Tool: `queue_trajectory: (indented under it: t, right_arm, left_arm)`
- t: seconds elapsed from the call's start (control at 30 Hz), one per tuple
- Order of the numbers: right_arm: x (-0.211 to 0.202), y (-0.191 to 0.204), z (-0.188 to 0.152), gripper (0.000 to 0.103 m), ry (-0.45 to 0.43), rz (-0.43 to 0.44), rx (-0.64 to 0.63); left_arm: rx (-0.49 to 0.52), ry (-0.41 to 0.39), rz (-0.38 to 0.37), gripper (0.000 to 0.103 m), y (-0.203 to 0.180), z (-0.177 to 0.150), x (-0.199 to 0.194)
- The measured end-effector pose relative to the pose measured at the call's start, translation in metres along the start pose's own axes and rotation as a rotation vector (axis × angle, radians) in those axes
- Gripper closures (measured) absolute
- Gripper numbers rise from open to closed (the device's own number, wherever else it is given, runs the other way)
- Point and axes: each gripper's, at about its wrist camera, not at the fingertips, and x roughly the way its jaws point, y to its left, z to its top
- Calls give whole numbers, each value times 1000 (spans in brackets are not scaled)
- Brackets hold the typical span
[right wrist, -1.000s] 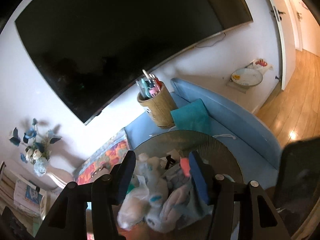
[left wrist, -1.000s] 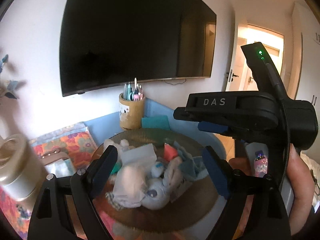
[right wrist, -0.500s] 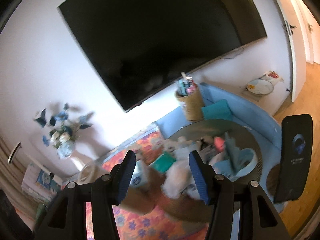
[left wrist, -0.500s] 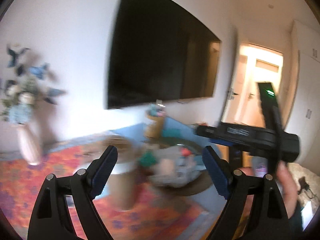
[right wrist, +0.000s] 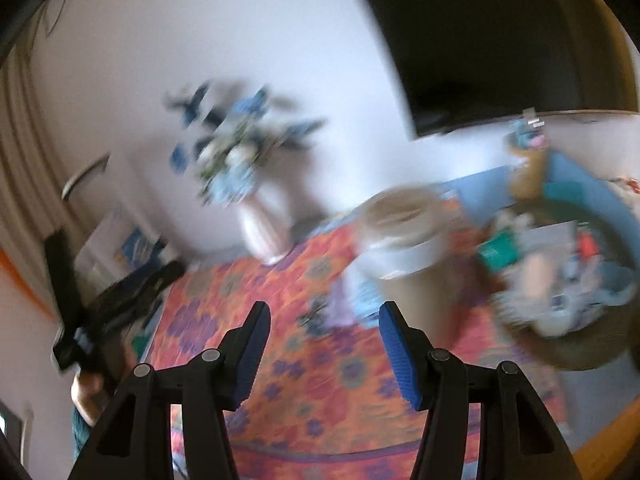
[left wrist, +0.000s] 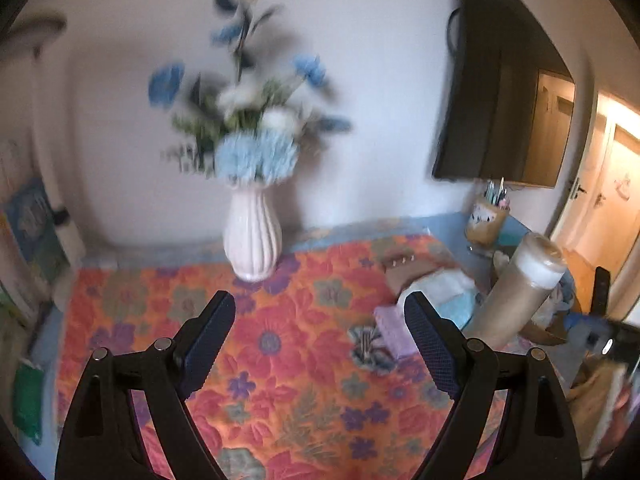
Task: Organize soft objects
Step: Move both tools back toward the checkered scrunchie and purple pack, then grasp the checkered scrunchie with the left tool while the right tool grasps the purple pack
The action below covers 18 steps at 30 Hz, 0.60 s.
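In the blurred right wrist view, a heap of soft toys and cloths lies on a round dark tray at the right. My right gripper is open over the floral cover, left of the heap, with nothing between its fingers. In the left wrist view my left gripper is wide open and empty above the same floral cover. A folded purple cloth and a pale blue cloth lie just right of it. The left gripper also shows, held by a hand, at the far left of the right wrist view.
A white ribbed vase of blue flowers stands at the back by the wall. A tall tan container with a white rim stands between the cover and the tray. A pen holder and a dark screen are at the back right.
Both views have swung left, away from the heap on the tray and onto the floral cover and vase. Both grippers stayed open and empty.
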Motion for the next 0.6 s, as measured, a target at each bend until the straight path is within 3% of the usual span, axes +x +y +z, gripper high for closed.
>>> queue_trajectory:
  t: [0.13,0.3,0.4,0.6]
  right_arm:
    - [52,19,-12,48,84,-18,-8]
    - [118,11,-23,48,177,-41,70]
    - [143,-3,-22,48,185,-65,145]
    - [163,-26,-24,48,122,-142,259]
  left_arm:
    - [21,111,-63,17,13,-18,42]
    - [45,199,-130,17,0,-51,92]
    - [59,258,-139,20,-14,-62,119]
    - [71,297,-122,21,-22,-65,149]
